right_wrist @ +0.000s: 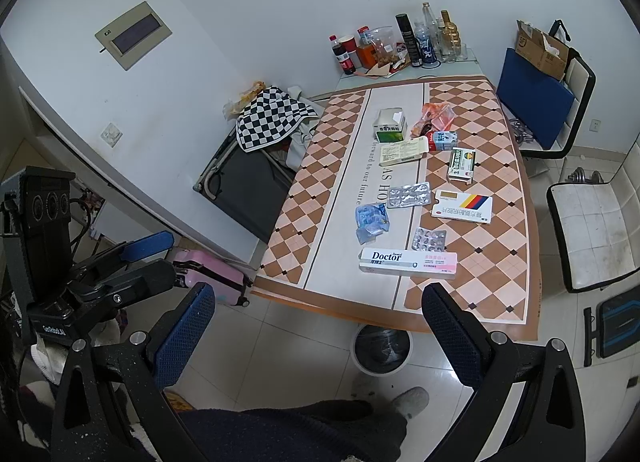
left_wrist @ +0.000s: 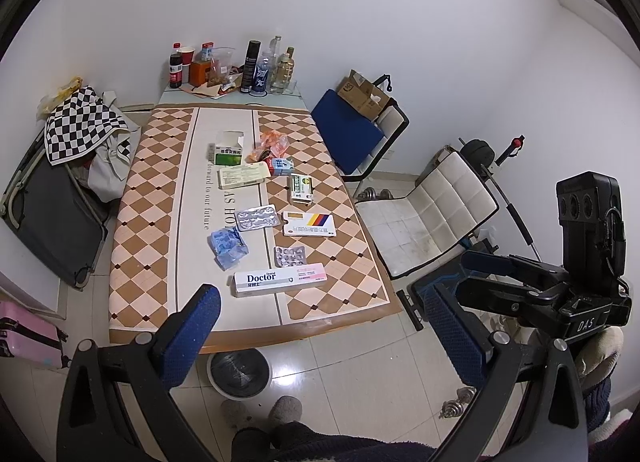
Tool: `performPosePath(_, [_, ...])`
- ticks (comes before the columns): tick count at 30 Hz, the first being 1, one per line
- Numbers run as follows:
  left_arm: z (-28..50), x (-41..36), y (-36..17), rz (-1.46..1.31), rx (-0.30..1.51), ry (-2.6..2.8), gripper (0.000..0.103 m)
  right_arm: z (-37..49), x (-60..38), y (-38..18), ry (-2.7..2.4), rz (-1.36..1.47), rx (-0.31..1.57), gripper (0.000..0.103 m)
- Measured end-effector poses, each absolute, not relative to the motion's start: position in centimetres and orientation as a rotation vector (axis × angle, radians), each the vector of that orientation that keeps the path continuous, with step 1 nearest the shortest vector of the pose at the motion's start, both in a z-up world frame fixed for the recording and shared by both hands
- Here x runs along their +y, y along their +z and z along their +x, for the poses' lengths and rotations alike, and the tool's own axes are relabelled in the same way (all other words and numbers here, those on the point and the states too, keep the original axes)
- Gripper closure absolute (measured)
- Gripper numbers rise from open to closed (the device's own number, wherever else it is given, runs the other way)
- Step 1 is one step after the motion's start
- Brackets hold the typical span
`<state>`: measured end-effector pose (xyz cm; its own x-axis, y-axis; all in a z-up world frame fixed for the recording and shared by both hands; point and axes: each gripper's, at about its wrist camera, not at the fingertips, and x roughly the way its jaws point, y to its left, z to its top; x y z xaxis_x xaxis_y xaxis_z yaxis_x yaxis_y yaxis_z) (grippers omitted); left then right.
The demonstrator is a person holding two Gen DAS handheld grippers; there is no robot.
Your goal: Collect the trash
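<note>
Trash lies on a checkered table: a "Doctor" toothpaste box, two blister packs, a crumpled blue wrapper, several medicine boxes and orange wrappers. A lined trash bin stands on the floor at the table's near edge. My left gripper is open and empty, held above the floor before the table. My right gripper is open and empty too; it also shows in the left wrist view.
Bottles and snacks stand on a small stand behind the table. Two chairs are on the right, one with a cardboard box. A dark cot with checkered cloth and a pink suitcase are on the left.
</note>
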<state>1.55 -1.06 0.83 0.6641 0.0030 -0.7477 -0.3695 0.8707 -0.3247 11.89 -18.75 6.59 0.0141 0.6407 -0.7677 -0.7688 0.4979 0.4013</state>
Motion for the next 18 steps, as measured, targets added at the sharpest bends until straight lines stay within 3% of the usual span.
performPosePath(18, [1.6,-2.2,1.3,-0.484,0.825,0.218,0.0,11.9,-18.2,5.9,1.117,-0.156,1.116,0.0])
